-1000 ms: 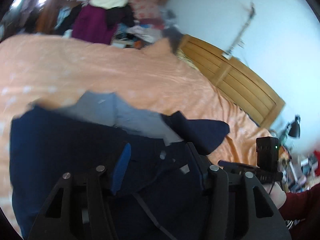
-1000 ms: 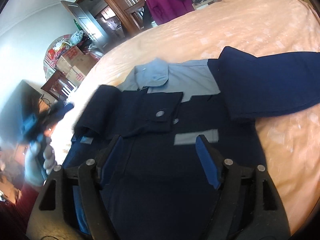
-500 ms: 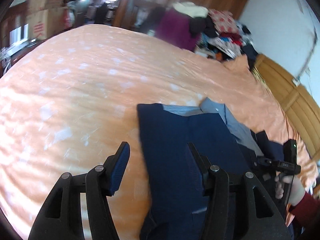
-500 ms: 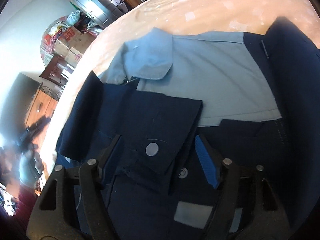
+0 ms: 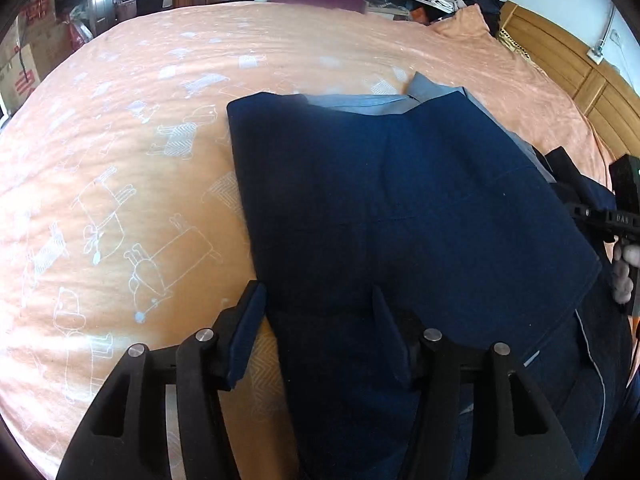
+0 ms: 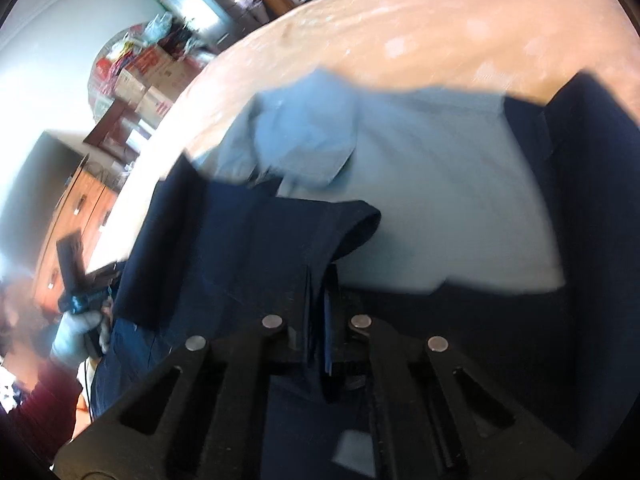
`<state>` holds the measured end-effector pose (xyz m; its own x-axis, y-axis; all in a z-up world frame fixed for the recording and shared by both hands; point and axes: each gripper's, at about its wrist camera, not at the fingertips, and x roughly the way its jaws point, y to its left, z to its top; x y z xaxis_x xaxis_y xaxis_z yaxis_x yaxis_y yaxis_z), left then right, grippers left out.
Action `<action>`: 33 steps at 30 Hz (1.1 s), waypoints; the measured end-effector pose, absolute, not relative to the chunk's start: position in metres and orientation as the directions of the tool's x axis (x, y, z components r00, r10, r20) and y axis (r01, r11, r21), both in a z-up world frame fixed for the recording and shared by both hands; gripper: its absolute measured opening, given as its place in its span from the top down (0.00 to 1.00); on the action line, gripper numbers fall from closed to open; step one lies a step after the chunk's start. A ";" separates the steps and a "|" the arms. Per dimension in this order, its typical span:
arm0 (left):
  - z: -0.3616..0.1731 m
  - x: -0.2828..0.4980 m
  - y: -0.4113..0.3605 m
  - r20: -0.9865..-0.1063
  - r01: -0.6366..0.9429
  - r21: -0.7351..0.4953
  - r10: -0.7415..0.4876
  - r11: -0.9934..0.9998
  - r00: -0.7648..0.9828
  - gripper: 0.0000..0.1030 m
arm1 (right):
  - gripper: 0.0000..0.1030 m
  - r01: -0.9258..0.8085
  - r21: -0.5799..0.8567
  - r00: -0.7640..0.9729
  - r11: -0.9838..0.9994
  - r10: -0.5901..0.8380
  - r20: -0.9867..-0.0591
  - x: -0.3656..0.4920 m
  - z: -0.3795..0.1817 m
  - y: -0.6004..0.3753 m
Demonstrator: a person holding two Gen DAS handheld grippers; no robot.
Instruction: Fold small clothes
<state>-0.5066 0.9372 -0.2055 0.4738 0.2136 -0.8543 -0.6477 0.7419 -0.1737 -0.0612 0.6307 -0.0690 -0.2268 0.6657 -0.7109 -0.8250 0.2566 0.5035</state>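
Shirt [image 5: 400, 200] first: it is dark blue with a light blue top part, and it lies on the orange bed cover [image 5: 120, 160]. One dark blue side is folded over the middle and lies flat.

Your right gripper [image 6: 318, 320] has its jaws squeezed together on a fold of the dark blue cloth near the collar [image 6: 304, 136]. That picture is blurry, so you cannot tell how much cloth is caught.

Your left gripper [image 5: 316, 320] has its jaws apart. They sit over the near edge of the folded side, and nothing is pinched.

Cloth like this looks soft, floppy and light. It will likely sag and slide if you lift it by one spot. Grab it at a thick edge or a corner, where layers stack up. Hold two spots, one with each gripper, so it stays flat. Pull gently, or the fold underneath may come undone.
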 end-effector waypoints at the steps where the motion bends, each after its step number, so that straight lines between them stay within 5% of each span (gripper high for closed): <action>1: -0.205 -0.507 0.937 -0.855 -0.647 -0.176 0.211 0.742 0.474 0.42 | 0.97 -0.821 0.495 -0.193 0.285 0.677 -0.710 -0.046 -0.064 0.624; 8: -0.203 -0.512 0.937 -0.851 -0.647 -0.171 0.219 0.743 0.476 0.39 | 0.94 -0.841 0.386 -0.091 0.378 0.605 -0.791 -0.001 -0.079 0.597; 10: -0.201 -0.517 0.939 -0.848 -0.654 -0.188 0.215 0.733 0.485 0.39 | 0.84 -0.853 0.364 -0.068 0.373 0.612 -0.788 -0.007 -0.073 0.592; 12: -0.192 -0.524 0.937 -0.851 -0.672 -0.167 0.238 0.721 0.467 0.41 | 0.59 -0.870 0.336 -0.025 0.362 0.647 -0.762 -0.016 -0.054 0.581; 17: -0.140 -0.573 0.899 -0.817 -0.694 -0.065 0.362 0.717 0.450 0.43 | 0.50 -0.881 0.345 -0.015 0.324 0.709 -0.705 -0.038 -0.031 0.555; 30: -0.174 -0.574 0.878 -0.864 -0.728 0.075 0.409 0.682 0.294 0.37 | 0.49 -0.863 0.426 -0.130 0.271 0.695 -0.707 -0.088 -0.054 0.567; 33: -0.179 -0.597 0.891 -0.846 -0.801 -0.065 0.394 0.595 0.361 0.27 | 0.49 -0.880 0.405 -0.129 0.247 0.697 -0.705 -0.094 -0.051 0.567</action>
<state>-0.5970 0.8907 -0.1795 0.3608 0.3936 -0.8455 -0.8014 0.5946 -0.0652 -0.0936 0.5672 -0.0506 -0.1291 0.6974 -0.7049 -0.8802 0.2468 0.4054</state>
